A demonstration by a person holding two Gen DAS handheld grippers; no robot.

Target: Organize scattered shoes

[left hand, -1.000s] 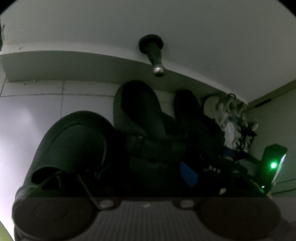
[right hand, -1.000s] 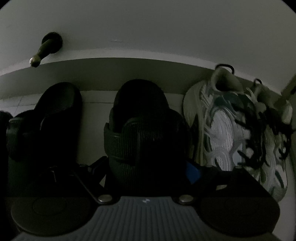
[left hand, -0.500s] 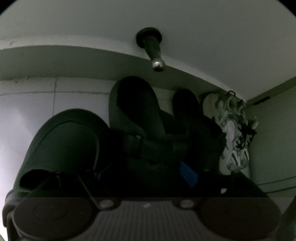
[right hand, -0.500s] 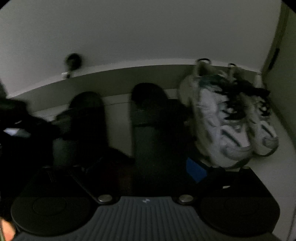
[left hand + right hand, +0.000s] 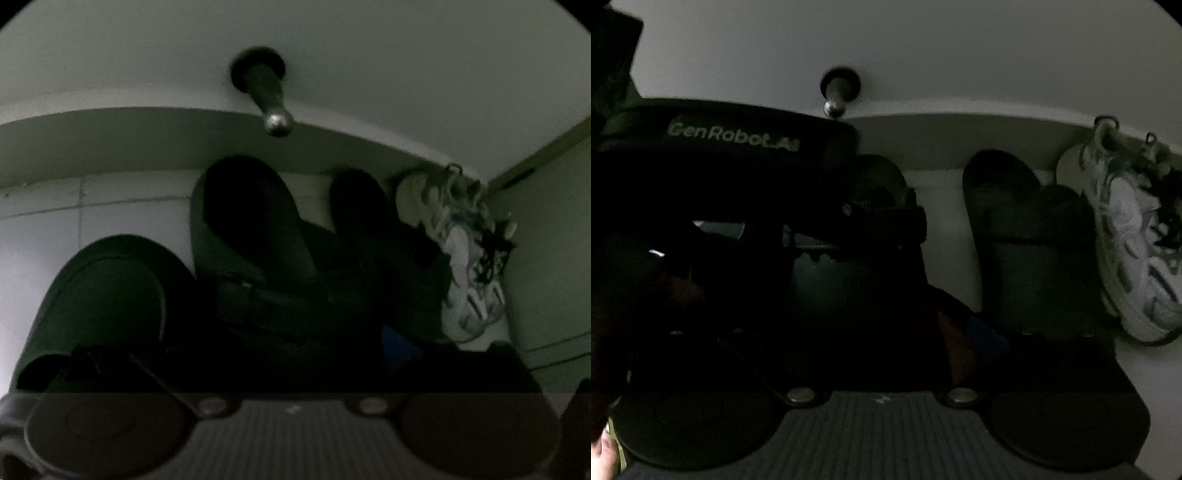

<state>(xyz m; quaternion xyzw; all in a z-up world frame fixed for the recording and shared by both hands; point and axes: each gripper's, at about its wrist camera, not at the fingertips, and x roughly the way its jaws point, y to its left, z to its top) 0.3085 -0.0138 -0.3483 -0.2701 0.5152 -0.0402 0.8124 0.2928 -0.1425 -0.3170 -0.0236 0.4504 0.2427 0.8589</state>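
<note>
A pale wall (image 5: 369,66) with a light skirting board (image 5: 110,144) is shown above a pale tiled floor (image 5: 40,236); both views are dim. Along the skirting, shoes are lined up with heels to the wall. A dark rounded clog (image 5: 107,295) is seen at the left of the left wrist view, just ahead of the left gripper (image 5: 291,354), whose jaws are opening and stand wide; whether they touch it cannot be told in the darkness. Beside it a pair of black strapped sandals is placed: one sandal (image 5: 251,229) directly ahead of the left gripper, the other sandal (image 5: 1015,236) ahead and to the right of the right gripper (image 5: 882,332), apart from it. The right gripper's jaws are likewise opening, wide, with nothing seen pressed between them. A pair of white laced sneakers (image 5: 1130,236) is set at the far right. The left gripper's black body, lettered "GenRobot.AI" (image 5: 735,136), fills the left of the right wrist view. A dark doorstop with a metal tip (image 5: 266,96) projects from the wall.
</note>
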